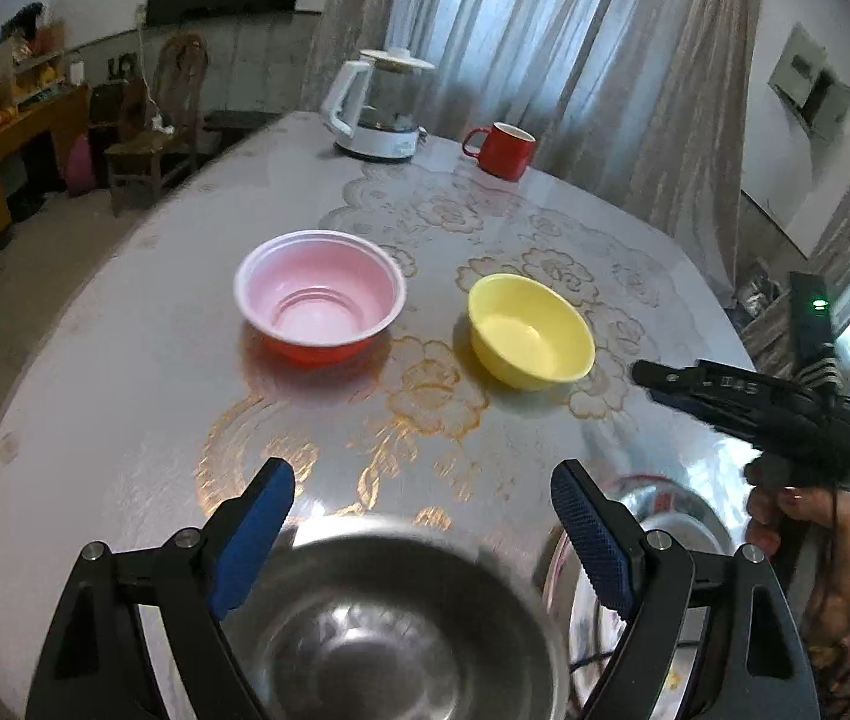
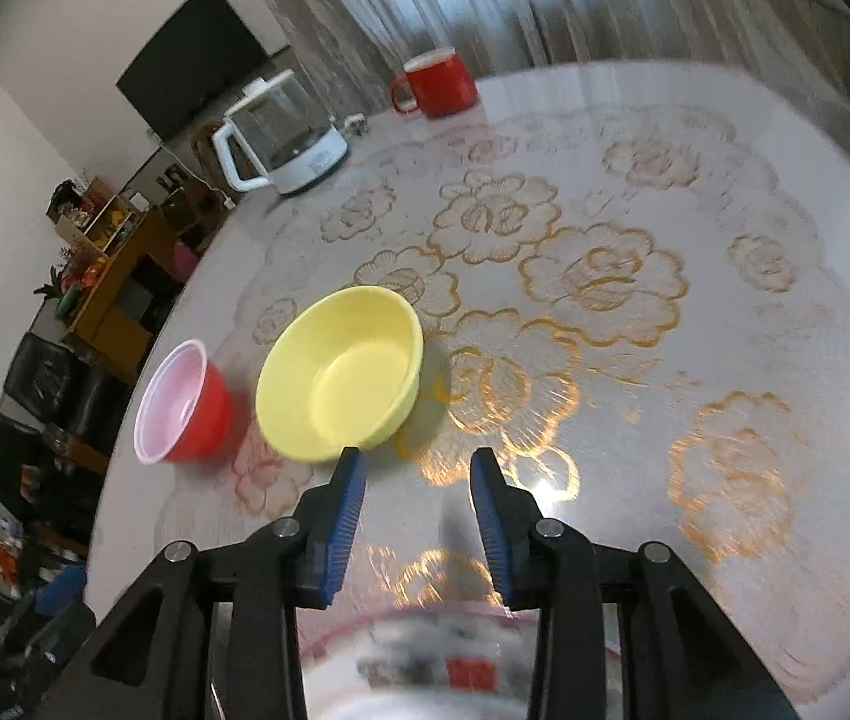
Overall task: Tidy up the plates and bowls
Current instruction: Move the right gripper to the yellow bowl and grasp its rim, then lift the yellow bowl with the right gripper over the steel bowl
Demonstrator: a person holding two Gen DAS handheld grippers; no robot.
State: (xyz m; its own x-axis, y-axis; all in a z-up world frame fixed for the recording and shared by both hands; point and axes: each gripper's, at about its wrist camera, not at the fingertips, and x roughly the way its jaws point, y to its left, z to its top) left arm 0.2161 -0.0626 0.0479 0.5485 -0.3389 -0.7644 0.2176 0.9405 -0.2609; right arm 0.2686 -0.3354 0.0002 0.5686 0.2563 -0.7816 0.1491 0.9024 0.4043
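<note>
Two grippers hang over a table of bowls, both holding nothing.

The left gripper (image 1: 422,495) is spread wide above a shiny metal bowl (image 1: 377,618), and its blue pads do not touch it. The right gripper (image 2: 419,477) has a small gap between its jaws, with only table (image 2: 724,240) showing there. A yellow bowl (image 2: 341,375) sits just beside its left finger, and a red bowl with a pink inside (image 2: 182,402) sits near that one. A shiny plate (image 2: 425,660) lies under the right gripper, but it is blurry, so I think it is a plate. To stack well, come down slowly, pinch one rim, and lift the bowl straight up.
</note>
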